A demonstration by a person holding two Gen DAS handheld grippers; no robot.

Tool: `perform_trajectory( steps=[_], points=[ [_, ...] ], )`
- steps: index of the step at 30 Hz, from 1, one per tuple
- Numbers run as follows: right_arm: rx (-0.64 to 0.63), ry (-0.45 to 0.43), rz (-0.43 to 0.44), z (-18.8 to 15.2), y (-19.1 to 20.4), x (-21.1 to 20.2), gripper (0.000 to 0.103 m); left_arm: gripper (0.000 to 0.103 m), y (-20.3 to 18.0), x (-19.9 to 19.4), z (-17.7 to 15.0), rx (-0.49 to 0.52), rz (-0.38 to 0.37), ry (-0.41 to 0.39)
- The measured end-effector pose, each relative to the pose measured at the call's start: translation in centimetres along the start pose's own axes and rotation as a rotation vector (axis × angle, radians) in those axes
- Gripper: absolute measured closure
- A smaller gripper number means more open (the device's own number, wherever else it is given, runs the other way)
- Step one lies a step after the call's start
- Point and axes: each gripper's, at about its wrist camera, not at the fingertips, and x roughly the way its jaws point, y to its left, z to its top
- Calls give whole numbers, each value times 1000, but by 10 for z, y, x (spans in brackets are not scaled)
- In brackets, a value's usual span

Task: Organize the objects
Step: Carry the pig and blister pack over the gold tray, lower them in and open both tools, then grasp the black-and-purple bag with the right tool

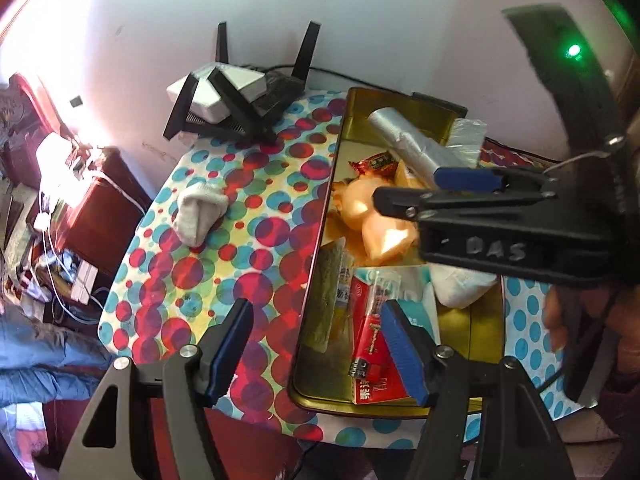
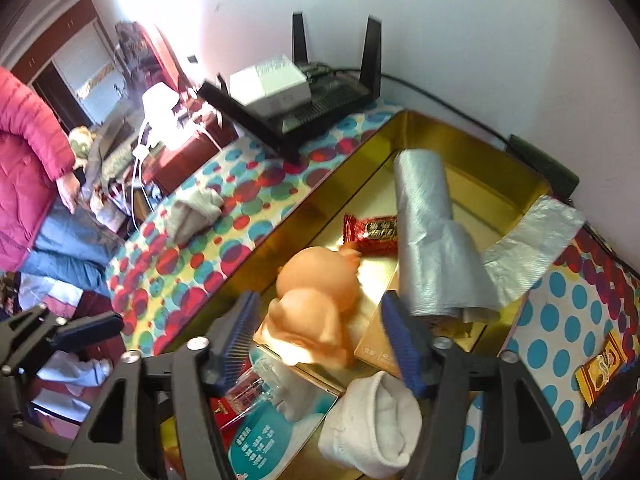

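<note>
A gold tin box [image 1: 320, 220] [image 2: 312, 200] lies on the dotted tablecloth. It holds a peach pig toy [image 1: 376, 220] [image 2: 316, 300], a grey bag roll [image 1: 416, 140] [image 2: 432, 240], a red candy [image 2: 370, 232], a red packet [image 1: 372, 344] and a white sock [image 2: 372, 424]. A second white sock [image 1: 198, 210] [image 2: 192, 212] lies on the cloth left of the box. My left gripper [image 1: 320, 352] is open and empty over the box's near end. My right gripper [image 2: 320, 344] [image 1: 404, 188] is open and empty above the pig and the sock in the box.
A black router [image 1: 240, 108] [image 2: 304, 104] with a white box on it stands at the table's back by the wall. A yellow snack packet [image 2: 600, 368] lies on the cloth right of the box. A person in a pink jacket [image 2: 28, 160] is at the left.
</note>
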Motion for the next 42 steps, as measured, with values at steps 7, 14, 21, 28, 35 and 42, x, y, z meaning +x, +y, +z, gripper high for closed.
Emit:
perform_trajectory(
  steps=[7,14,21,28,35,42],
  points=[
    [92,-146,-40,-10,-31,-76,33,35,-24,-10,9,55,-35,-47],
    [322,-154,-230,-54,-121,-116,27,35,-74,-9,24,129,-93,-66],
    [587,-103,-411,-102,-202,-123,27,35,-111,-6,35,178,-119,-73],
    [715,-69,-503,-114,-245,-108,25,35,-118,-3,43,190,-116,-73],
    [793,-22,-593,-98,-261,-84,25,35,-115,-3,47,185,-113,-84],
    [893,41,-673,-88,-273,-65,25,35,-111,-8,52,190,-121,-101]
  ],
)
